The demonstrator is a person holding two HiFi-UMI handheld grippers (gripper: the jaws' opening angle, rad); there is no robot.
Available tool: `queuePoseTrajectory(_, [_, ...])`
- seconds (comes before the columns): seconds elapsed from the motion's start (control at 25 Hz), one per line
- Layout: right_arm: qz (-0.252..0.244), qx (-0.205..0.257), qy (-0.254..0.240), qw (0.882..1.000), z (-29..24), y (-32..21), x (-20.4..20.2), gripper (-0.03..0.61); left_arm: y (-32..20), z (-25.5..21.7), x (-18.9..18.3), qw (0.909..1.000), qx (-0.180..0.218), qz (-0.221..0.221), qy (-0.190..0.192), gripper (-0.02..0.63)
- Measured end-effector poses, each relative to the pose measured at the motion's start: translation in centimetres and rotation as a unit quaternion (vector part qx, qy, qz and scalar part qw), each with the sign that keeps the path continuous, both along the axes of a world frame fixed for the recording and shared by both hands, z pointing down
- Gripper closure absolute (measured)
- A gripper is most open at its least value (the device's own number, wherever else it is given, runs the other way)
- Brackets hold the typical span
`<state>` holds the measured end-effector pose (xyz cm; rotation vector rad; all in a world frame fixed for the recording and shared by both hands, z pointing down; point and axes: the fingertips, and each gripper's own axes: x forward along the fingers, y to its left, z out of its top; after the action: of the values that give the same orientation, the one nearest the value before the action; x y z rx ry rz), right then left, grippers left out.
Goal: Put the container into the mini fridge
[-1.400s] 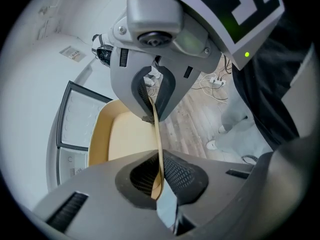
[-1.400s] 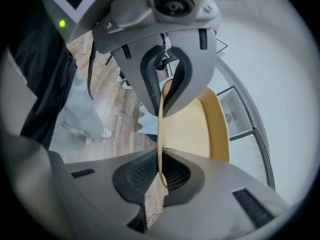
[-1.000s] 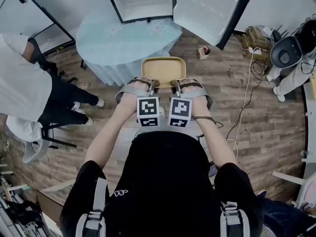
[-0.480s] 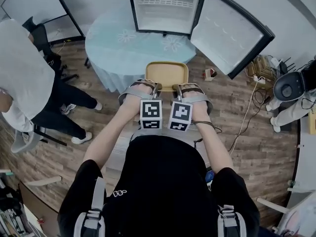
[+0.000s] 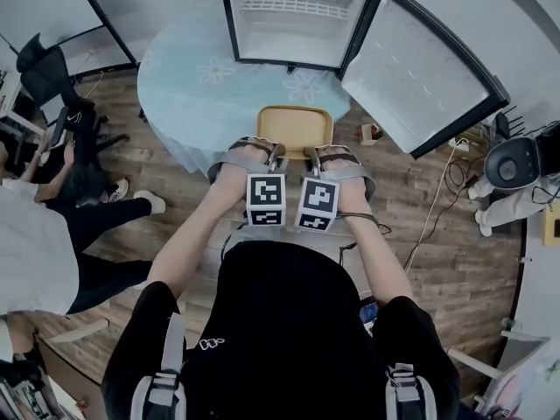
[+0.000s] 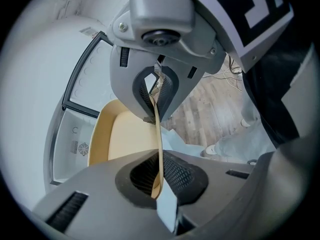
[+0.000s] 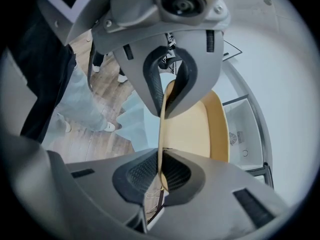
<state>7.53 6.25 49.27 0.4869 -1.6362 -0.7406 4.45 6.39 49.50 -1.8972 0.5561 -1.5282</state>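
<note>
Tan shallow plastic container (image 5: 295, 128) held at frame centre.
L gripper (image 5: 275, 153) & R gripper (image 5: 311, 154) both clamp its near rim, over pale-blue-clothed round table (image 5: 206, 90); open white mini fridge (image 5: 297, 20) at top centre.

left tongs (image 5: 275, 150) clamped, right tongs (image 5: 311, 152) clamped, parallel

The mini fridge (image 5: 293, 24) stands open on the worktop (image 5: 192, 94). Its cavity faces the container (image 5: 295, 128), with bare cloth between them. The door (image 5: 420, 68) is swung wide to the right and bounds that side of the approach. A wire shelf (image 5: 293, 5) crosses the cavity near its top; the room below it is free. A person (image 5: 44, 252) and an office chair (image 5: 48, 68) occupy the floor left of the worktop.
</note>
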Motion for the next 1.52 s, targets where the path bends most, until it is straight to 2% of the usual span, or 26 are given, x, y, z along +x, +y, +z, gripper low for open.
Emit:
queuePoseTrajectory(0.32, [0.002, -0.019, 0.018, 1.0, 0.7, -4.7, -1.7, 0.558, -4.9, 0.8, -1.6, 0.9998, -0.016, 0.0, 0.011, 0.589])
queuePoseTrajectory(0.72, [0.021, -0.022, 0.036, 0.999, -0.2, -12.7, -3.9, 0.558, -13.0, 0.2, -3.7, 0.9987, -0.022, 0.008, 0.045, 0.589])
queuePoseTrajectory(1.52, [0.053, -0.041, 0.045, 0.997, 1.3, -24.3, -7.6, 0.558, -24.5, 1.6, -7.3, 0.9972, -0.039, 0.034, 0.054, 0.589])
